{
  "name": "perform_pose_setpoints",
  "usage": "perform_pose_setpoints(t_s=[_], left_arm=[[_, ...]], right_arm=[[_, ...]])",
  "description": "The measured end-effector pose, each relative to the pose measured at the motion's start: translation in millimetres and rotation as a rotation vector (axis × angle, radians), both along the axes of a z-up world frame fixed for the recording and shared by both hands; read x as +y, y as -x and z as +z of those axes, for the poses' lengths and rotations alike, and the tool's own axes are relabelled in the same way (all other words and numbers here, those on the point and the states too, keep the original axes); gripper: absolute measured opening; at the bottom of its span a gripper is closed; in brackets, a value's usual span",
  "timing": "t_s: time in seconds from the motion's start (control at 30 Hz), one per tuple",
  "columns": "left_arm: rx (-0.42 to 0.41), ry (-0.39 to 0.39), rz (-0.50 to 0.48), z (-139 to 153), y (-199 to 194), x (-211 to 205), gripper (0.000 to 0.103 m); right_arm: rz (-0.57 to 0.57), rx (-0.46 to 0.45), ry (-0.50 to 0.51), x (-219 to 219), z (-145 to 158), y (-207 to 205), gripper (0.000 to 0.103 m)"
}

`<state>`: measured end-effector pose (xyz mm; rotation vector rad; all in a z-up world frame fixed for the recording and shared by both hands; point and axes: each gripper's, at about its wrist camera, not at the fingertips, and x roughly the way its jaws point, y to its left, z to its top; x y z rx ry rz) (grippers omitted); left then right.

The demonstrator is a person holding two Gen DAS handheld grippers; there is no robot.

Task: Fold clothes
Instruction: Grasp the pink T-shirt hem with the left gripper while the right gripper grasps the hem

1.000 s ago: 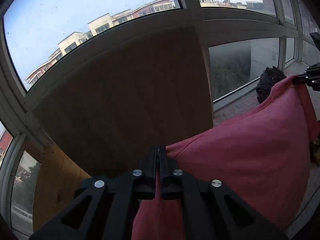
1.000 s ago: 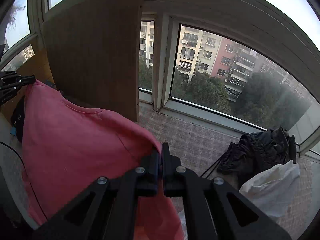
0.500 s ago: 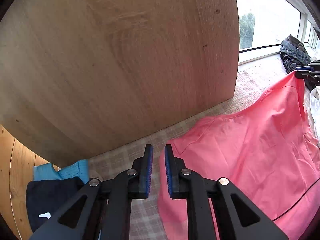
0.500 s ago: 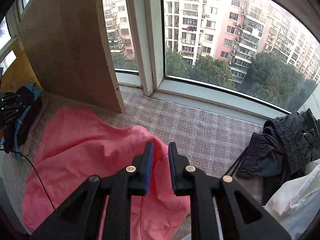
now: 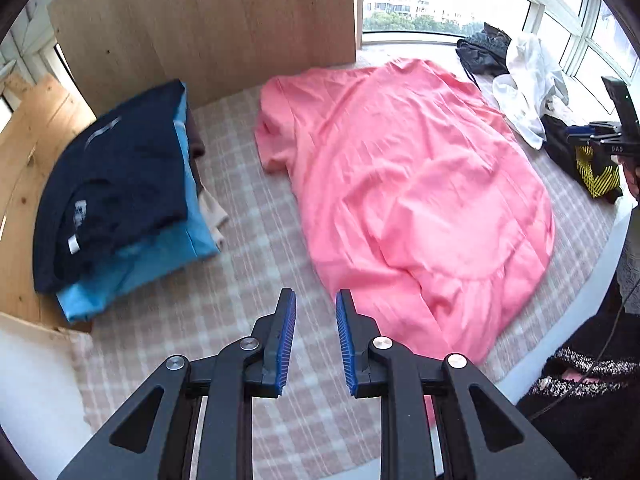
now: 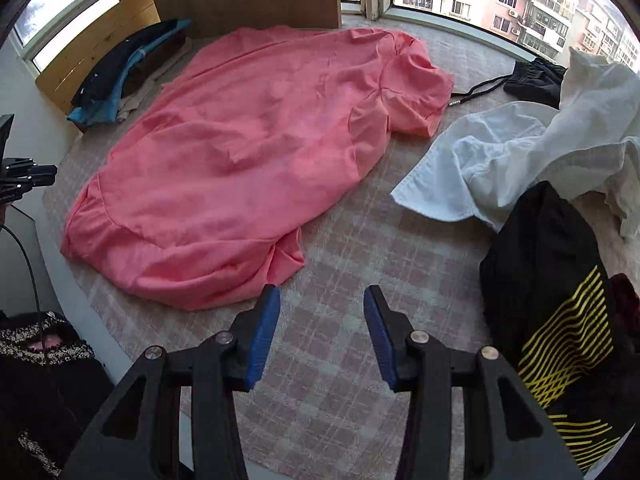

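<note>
a second ago the pink shirt hung in the air, stretched between both grippers with each one pinched tight on a corner of it. half a second ago it was dropping onto the checked cloth and the jaws had begun to part. now it lies spread out flat on that cloth, let go by both tools, rumpled along its near hem and with one short sleeve bunched up at the far end by the window.

the left gripper hovers above the cloth, pointing down and forward, jaws apart with nothing between them, its blue pads just beside the shirt's near edge but not touching it. the right gripper is held the same way at the other near corner, jaws spread wider, empty, close to the hem.

to the left of the shirt sits a folded pile, a dark navy top on a blue one, against a wooden board. to the right lie a crumpled white garment and a black one with yellow stripes, well clear of the shirt. a dark bundle with a drawstring lies by the window sill. a speckled sleeve shows at the edge.
</note>
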<state>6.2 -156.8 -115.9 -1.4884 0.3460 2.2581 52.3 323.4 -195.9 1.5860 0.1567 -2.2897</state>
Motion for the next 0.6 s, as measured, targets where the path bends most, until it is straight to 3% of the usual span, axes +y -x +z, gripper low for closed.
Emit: perform_pose_setpoints(t_s=[0.1,0.2,0.3,0.4,0.47,0.5,0.53,0.57,0.6], left_arm=[[-0.133,-0.093,0.004,-33.2,-36.8,4.9,0.02],[-0.13,-0.057,-0.065,-45.9,-60.3,22.8,0.02],[-0.139,-0.096,-0.095,-49.0,-63.9,34.1,0.022],[-0.13,-0.063,-0.118,-58.5,-65.0,43.9,0.026],[-0.135,-0.043,-0.12,-67.9,-60.0,50.1,0.026],[-0.144,-0.037,-0.113,-72.2,-56.9,51.7,0.026],[-0.163,-0.039,-0.109,-76.4,-54.4,52.5,0.025],[-0.181,-0.044,-0.106,-79.9,-52.3,53.5,0.02],[-0.193,-0.056,-0.112,-81.1,-51.7,54.6,0.005]], right_arm=[[0.067,0.026,-0.058,-20.0,-22.9,-11.6,0.043],[0.116,0.055,-0.097,-33.2,-29.4,-1.3,0.043],[0.162,0.075,-0.125,-45.1,-34.2,12.0,0.043],[0.213,0.088,-0.159,-56.2,-38.1,16.4,0.043],[0.215,0.069,-0.129,-57.2,-37.6,17.6,0.042],[0.213,0.049,-0.107,-57.0,-37.9,18.7,0.037],[0.208,0.034,-0.082,-55.7,-35.0,17.6,0.014],[0.197,0.032,-0.051,-51.9,-24.8,11.8,0.004],[0.186,0.031,-0.019,-48.1,-14.6,6.0,0.004]])
